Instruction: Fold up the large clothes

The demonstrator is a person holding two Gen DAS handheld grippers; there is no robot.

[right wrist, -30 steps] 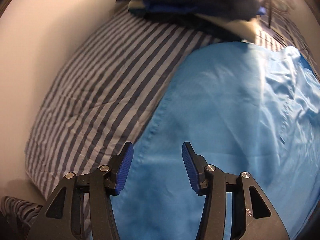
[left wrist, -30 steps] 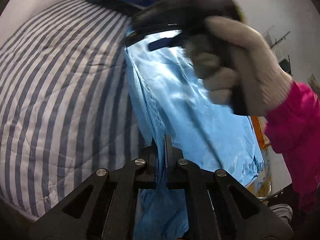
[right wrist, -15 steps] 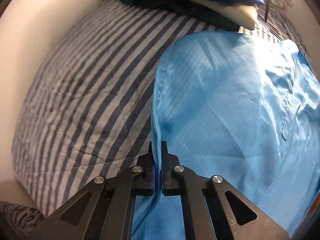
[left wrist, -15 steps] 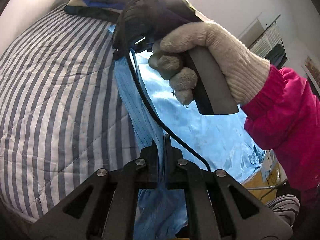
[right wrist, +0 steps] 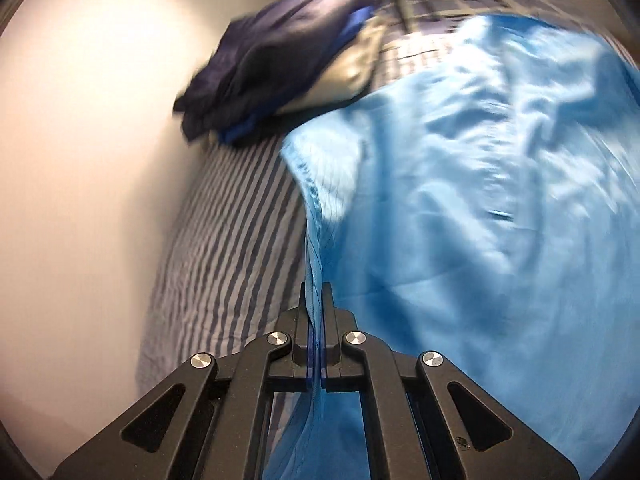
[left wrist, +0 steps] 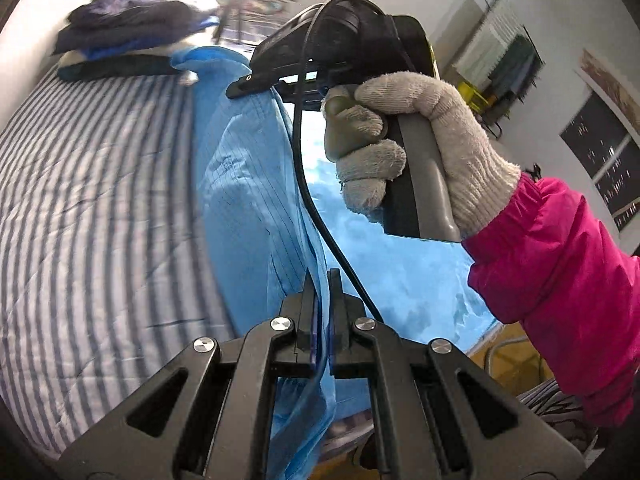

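The blue garment [left wrist: 248, 184] lies spread on the striped bed [left wrist: 100, 200], one long edge of it lifted off the quilt and strung between my two sets of jaws. It is thin, smooth, faintly lined fabric, wrinkled where it rests; I judge it light, limp and a little slippery, so it will sag and slide unless I hold it by the stitched hem, near the corners. My left gripper [left wrist: 322, 312] is clenched on that hem, cloth hanging below the pads. My right gripper [right wrist: 316, 320] has just been closing and now pinches the same edge, a narrow blue fold running up from between the jaws; from the left view it sits further along the garment, gripped by my gloved hand [left wrist: 420, 152] in a pink sleeve [left wrist: 560, 272]. Beyond the garment's far end, dark folded clothes [right wrist: 272, 64] are piled on the bed.
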